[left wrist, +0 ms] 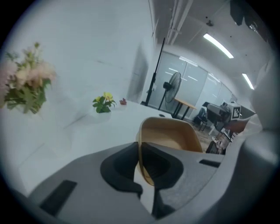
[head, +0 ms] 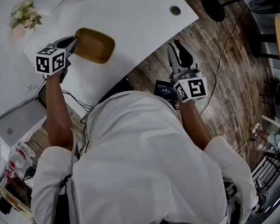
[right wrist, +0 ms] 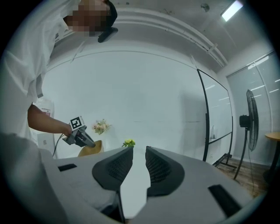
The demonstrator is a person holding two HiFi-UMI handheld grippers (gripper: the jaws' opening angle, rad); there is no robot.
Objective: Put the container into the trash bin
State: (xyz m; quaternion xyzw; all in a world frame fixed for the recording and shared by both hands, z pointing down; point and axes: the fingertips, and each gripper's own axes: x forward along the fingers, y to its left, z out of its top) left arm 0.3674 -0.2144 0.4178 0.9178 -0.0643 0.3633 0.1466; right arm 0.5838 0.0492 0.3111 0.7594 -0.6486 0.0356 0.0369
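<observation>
The right tool [right wrist: 139, 168], held off the bench edge above the wooden floor [head: 232, 80], has its jaws partly apart with nothing between them. The left tool [left wrist: 140, 168] is clamped tight on the near rim of the tan rounded container [head: 95, 45], which it holds over the white bench [head: 139, 19]. Farther along the bench stands a bunch of pale pink flowers [head: 24, 16].

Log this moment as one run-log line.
left tongs: shut on container rim | right tongs: open, empty | container: over white table | trash bin: not seen
</observation>
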